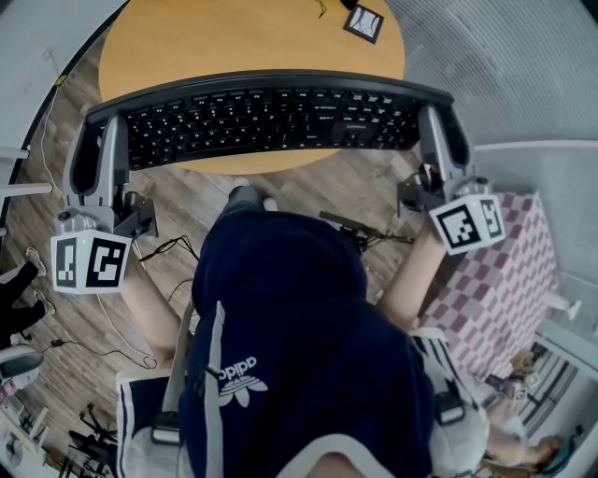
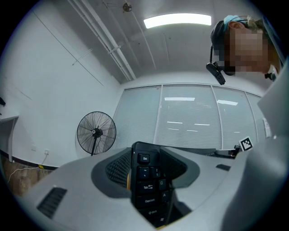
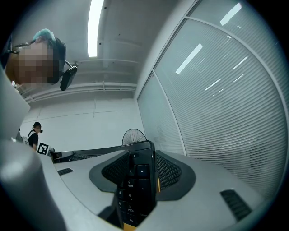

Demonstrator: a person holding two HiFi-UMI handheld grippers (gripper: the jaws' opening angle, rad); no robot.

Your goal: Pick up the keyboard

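A long black keyboard [image 1: 271,117] hangs in the air in front of the round wooden table [image 1: 187,37], held at both ends. My left gripper [image 1: 98,140] is shut on its left end, where the Esc and Tab keys [image 2: 145,180] show between the jaws. My right gripper [image 1: 439,126] is shut on its right end, with the number-pad keys [image 3: 135,189] between the jaws. Both grippers point upward, so the gripper views show ceiling and walls behind the keyboard.
A small black-and-white marker card [image 1: 363,22] lies on the table's far side. A checked pink-and-white box [image 1: 500,289] stands at the right. Cables [image 1: 140,280] trail on the wooden floor. A standing fan [image 2: 96,132] is by the wall; a person [image 3: 32,134] stands far off.
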